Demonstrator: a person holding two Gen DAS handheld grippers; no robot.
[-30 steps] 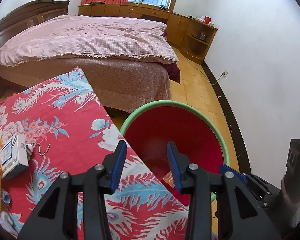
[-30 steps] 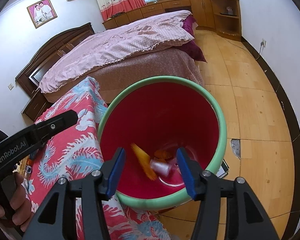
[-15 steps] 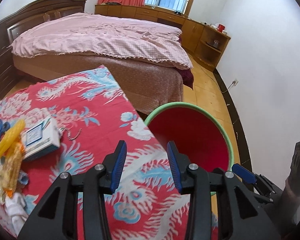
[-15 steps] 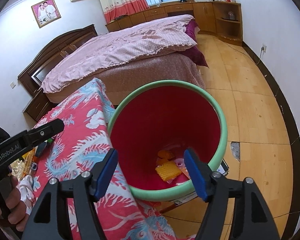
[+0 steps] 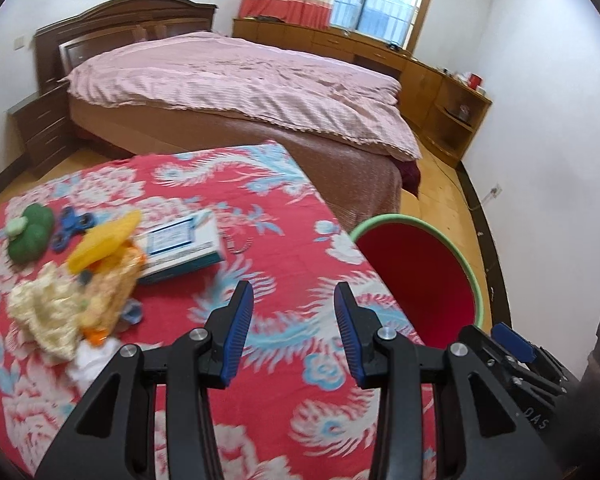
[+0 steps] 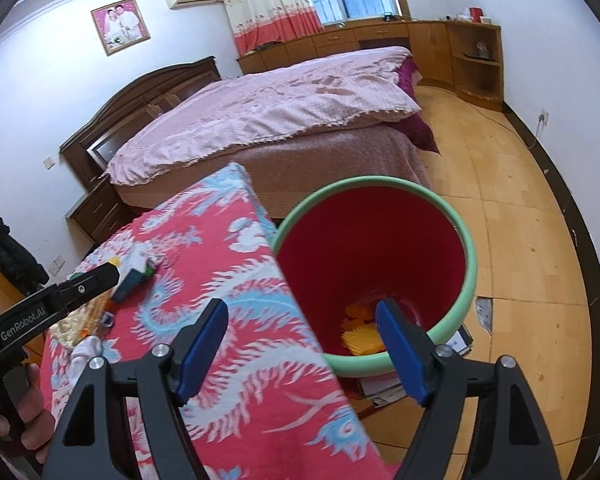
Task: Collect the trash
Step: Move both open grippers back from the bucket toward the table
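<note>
A red bin with a green rim point(image 6: 432, 200) stands on the floor against the table's right edge; yellow and orange trash point(image 6: 360, 332) lies at its bottom. It also shows in the left wrist view point(image 5: 464, 260). On the red floral tablecloth point(image 5: 268, 280), at the left, lie a yellow wrapper point(image 5: 104, 240), a cream crumpled wrapper point(image 5: 48, 308), a white tissue point(image 5: 92, 356) and a white-and-blue box point(image 5: 180, 244). My left gripper point(image 5: 294, 330) is open and empty above the cloth. My right gripper point(image 6: 304, 350) is open and empty, above the table edge and bin.
A green round object point(image 5: 30, 232) and a blue fidget spinner point(image 5: 74, 224) lie at the table's far left. A bed with a pink cover point(image 5: 240, 92) stands behind the table. Papers point(image 6: 384, 384) lie on the wooden floor under the bin. White wall at the right.
Both grippers have swung left, away from the bin and over the table. The trash pile has come further into the left wrist view. The right gripper's jaws have opened wider.
</note>
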